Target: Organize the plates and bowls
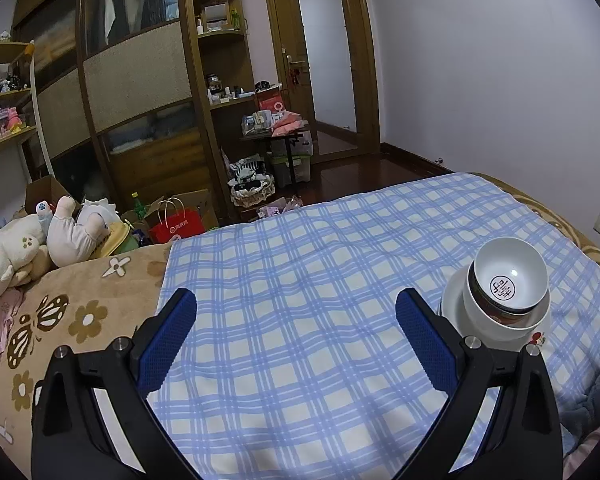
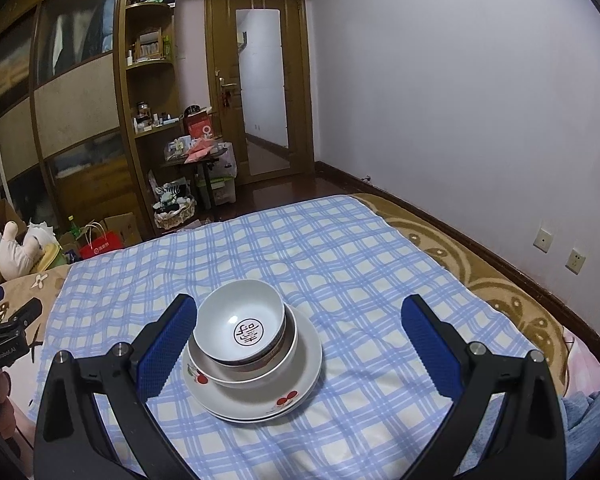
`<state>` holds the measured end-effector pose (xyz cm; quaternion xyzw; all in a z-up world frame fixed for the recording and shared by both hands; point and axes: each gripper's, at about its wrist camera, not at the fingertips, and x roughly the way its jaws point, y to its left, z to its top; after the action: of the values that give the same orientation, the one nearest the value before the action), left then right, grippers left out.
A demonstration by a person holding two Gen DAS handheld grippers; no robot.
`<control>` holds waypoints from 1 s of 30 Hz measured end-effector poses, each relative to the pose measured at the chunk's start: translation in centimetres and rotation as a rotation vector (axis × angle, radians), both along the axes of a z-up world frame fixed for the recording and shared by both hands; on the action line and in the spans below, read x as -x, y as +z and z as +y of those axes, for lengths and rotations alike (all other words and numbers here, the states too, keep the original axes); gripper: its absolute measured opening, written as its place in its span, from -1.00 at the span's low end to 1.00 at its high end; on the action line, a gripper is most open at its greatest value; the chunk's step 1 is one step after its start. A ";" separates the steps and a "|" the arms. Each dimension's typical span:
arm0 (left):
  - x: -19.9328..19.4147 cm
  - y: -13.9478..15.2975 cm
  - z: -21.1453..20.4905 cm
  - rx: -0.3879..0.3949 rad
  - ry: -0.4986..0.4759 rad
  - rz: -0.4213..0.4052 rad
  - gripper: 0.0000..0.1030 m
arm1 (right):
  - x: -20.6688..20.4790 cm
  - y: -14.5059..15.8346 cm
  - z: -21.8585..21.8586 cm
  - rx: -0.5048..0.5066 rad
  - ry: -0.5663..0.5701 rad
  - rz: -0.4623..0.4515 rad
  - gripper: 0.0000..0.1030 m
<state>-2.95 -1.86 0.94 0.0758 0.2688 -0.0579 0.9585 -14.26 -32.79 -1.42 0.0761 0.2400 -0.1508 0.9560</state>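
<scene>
Bowls: white ceramic bowls (image 2: 239, 326) nested on white cherry-print plates (image 2: 296, 384), on blue checked cloth (image 2: 340, 272).
Left gripper (image 1: 296, 312): spread wide, empty, left of stack.
Right gripper (image 2: 299, 316): spread wide, empty, straddling stack.

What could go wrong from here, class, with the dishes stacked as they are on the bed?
1. The top bowl sits off-centre in the stack and could slide.
2. The checked cloth covers a soft bed, so the plates may tip if pressed.
3. The open right tool has one finger beside the bowl and might knock it.

White bowl (image 2: 238, 328) with a black round emblem, white cherry-printed plates (image 2: 260, 384), blue-and-white checked cloth (image 2: 340, 280), tan flowered blanket (image 1: 80, 300).
</scene>
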 end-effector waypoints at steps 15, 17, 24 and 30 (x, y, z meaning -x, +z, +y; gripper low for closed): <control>-0.1 0.0 0.1 0.003 -0.006 0.010 0.91 | -0.1 0.0 0.1 0.002 0.001 0.001 1.00; -0.1 -0.1 0.2 0.010 -0.014 0.021 0.91 | -0.1 0.1 0.1 0.002 0.002 0.002 1.00; -0.2 -0.2 0.1 0.008 -0.017 0.026 0.91 | -0.1 0.1 0.1 0.003 0.001 0.003 1.00; -0.1 -0.4 -0.2 0.005 -0.027 0.029 0.91 | -0.1 0.2 0.2 0.003 0.001 0.003 1.00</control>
<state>-2.81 -2.03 0.58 0.0761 0.2813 -0.0725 0.9538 -14.17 -32.64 -1.25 0.0742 0.2414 -0.1508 0.9558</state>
